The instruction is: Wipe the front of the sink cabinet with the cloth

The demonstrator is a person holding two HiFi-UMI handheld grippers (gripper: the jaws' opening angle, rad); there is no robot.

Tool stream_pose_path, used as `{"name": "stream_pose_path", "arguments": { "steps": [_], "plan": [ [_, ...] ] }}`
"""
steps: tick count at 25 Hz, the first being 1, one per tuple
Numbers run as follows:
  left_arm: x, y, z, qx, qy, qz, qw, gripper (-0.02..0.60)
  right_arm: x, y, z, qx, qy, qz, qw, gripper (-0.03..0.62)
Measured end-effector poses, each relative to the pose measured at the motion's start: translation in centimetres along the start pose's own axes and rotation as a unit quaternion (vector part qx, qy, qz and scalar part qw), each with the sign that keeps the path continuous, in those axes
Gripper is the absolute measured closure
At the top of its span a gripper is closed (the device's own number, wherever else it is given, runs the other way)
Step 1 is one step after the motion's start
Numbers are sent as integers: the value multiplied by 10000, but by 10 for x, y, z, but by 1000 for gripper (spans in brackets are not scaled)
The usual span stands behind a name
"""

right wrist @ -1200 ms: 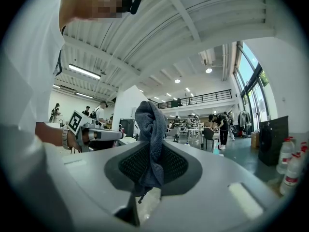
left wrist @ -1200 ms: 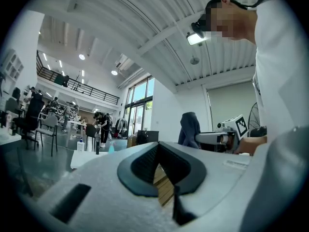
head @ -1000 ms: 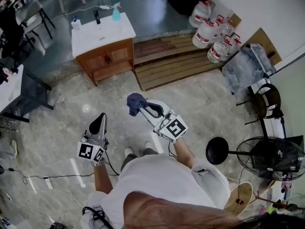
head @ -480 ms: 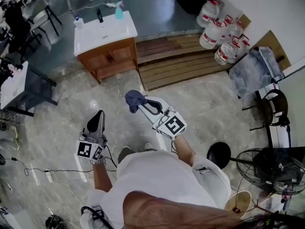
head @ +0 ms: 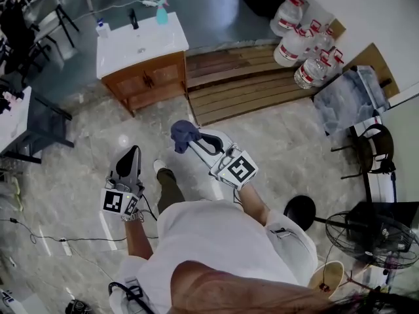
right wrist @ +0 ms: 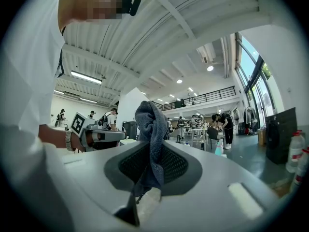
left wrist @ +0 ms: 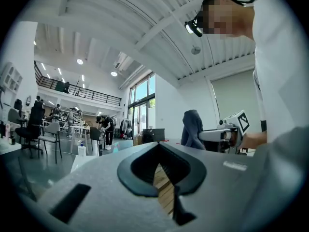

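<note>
Bulging beyond the right claw (head: 190, 144), the cloth (head: 181, 135) sits clamped in it

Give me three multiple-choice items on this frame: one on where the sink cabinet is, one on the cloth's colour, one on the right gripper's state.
1. In the head view, the sink cabinet stands:
A) at the upper left, ahead of the person
B) at the lower right
C) out of view

2. The cloth is:
A) white
B) dark blue
C) yellow

3. The right gripper is:
A) open and empty
B) open round a bottle
C) shut on the cloth

Answers:
1 A: the cabinet shows in the upper left of the head view.
2 B: the head view and the right gripper view both show dark blue fabric.
3 C: the right gripper view shows the jaws pinching the cloth's lower part.
</note>
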State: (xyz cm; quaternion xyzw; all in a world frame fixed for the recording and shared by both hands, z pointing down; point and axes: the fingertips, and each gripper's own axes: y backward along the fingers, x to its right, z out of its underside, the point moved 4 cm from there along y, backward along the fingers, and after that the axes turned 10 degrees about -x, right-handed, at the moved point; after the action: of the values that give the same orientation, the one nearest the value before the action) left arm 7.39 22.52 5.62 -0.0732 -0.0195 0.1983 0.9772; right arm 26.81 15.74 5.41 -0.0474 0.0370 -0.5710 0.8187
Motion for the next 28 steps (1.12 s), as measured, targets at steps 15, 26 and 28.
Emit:
{"name": "stream_pose_path", "arguments": {
  "steps": [15, 26, 28],
  "plan": [
    [-254, -118, -13, 84, 241, 554, 9981, 583, 110, -221, -37, -249, -113, 652, 9975, 528],
    [-299, -179, -19, -101, 202, 345, 9991, 583, 173, -279, -32, -248, -290, 237, 9990, 528],
    [-304, -185, -23, -48, 252, 215, 9994, 583, 185, -287, -35, -254, -249, 74, 9993, 528]
  ]
}}
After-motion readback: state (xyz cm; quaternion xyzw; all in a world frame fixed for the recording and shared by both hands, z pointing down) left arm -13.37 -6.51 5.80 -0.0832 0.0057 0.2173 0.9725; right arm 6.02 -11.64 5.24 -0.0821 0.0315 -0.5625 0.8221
